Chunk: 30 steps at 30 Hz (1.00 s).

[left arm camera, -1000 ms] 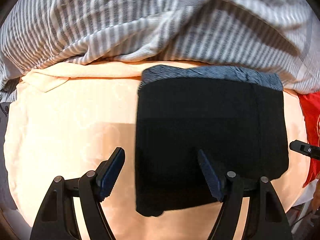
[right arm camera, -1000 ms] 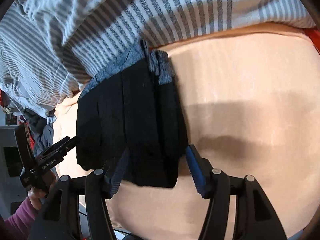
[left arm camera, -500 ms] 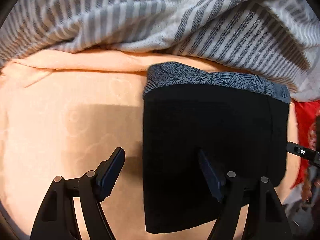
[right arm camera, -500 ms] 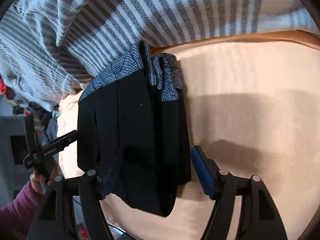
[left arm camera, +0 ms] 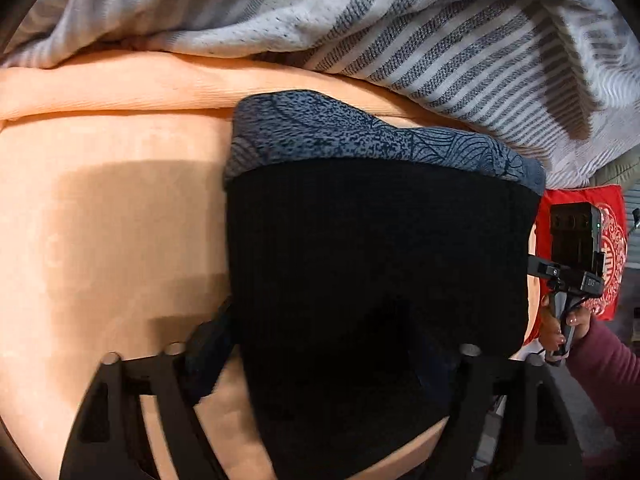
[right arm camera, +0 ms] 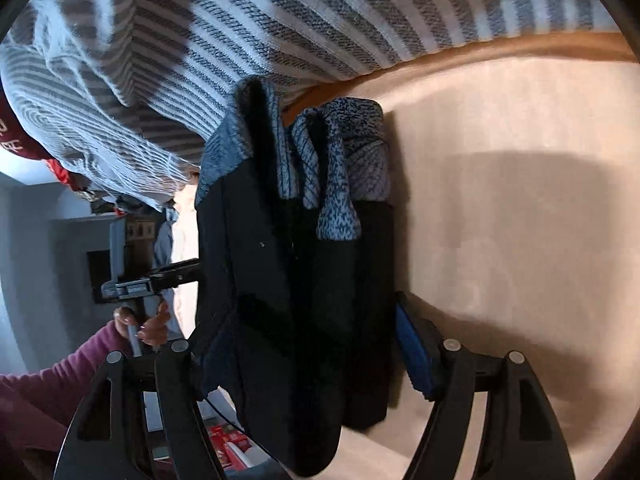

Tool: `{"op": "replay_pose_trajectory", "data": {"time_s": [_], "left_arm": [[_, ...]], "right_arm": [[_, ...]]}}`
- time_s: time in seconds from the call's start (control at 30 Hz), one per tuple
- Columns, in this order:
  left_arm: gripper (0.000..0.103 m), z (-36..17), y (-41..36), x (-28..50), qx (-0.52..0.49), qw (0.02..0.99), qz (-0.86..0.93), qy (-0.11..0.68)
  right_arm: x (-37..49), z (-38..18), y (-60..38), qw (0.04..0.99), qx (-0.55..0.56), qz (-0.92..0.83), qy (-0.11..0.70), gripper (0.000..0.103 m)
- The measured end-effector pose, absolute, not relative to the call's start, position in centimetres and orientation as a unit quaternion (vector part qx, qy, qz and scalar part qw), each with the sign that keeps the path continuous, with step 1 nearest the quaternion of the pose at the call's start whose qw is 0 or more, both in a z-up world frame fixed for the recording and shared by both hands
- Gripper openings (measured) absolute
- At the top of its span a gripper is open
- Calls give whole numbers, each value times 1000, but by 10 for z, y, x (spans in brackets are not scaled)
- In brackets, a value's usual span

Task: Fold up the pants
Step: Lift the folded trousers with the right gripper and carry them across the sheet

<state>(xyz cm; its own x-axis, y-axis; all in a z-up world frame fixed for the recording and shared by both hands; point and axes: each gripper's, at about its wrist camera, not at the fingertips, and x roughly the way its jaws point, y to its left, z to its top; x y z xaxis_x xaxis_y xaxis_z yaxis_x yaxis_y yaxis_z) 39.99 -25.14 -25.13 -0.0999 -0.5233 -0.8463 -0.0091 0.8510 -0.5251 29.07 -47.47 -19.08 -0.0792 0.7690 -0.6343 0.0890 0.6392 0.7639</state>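
Observation:
The folded black pants (left arm camera: 376,264) with a blue-grey patterned waistband (left arm camera: 360,140) lie on a peach bedsheet (left arm camera: 112,208). My left gripper (left arm camera: 320,364) is open, its fingers standing wide apart on either side of the near end of the bundle. In the right wrist view the pants (right arm camera: 296,288) show as stacked layers, with the waistband (right arm camera: 320,160) at the far end. My right gripper (right arm camera: 308,352) is also open, its jaws straddling the bundle's near end. Each gripper shows in the other's view, held by a hand in a purple sleeve.
A grey and white striped blanket (left arm camera: 400,20) is bunched along the far side of the bed, also in the right wrist view (right arm camera: 240,40). A red patterned cloth (left arm camera: 608,248) lies to the right. The bed edge and room floor lie left of the pants in the right wrist view.
Both grippers moved forward and closer to the pants, so the bundle's near end now lies between each pair of open fingers. The pants stayed folded in place.

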Motion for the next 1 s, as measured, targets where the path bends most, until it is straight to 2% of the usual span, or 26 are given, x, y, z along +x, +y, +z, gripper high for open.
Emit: {"op": "replay_pose_trajectory", "data": {"time_s": [0.13,0.2,0.27,0.33,0.43,0.87,1.0], "left_arm": [[86,-252,-258,396,-194,656,-180,707],[82,-245,-259,388,-188,668,-167,700],[74,-234,-262,382,-181,680,-163,692],[68,-225,-265,379,-175,688,-158,686],[64,-213,-268,372,-170,699,-155,677],[64,-154,-292,318,-144,724,-150,658],[64,-157,-324,284,-144,727,-137,657]], "right_arm": [[293,-193,-475,597,336,280,673,80],[293,-190,-474,593,336,270,680,78],[292,-188,-476,591,341,254,686,67],[289,-181,-478,591,353,244,684,50],[282,-169,-480,592,372,233,676,45],[225,-111,-496,594,391,250,657,42],[196,-99,-510,593,384,251,662,42]]}}
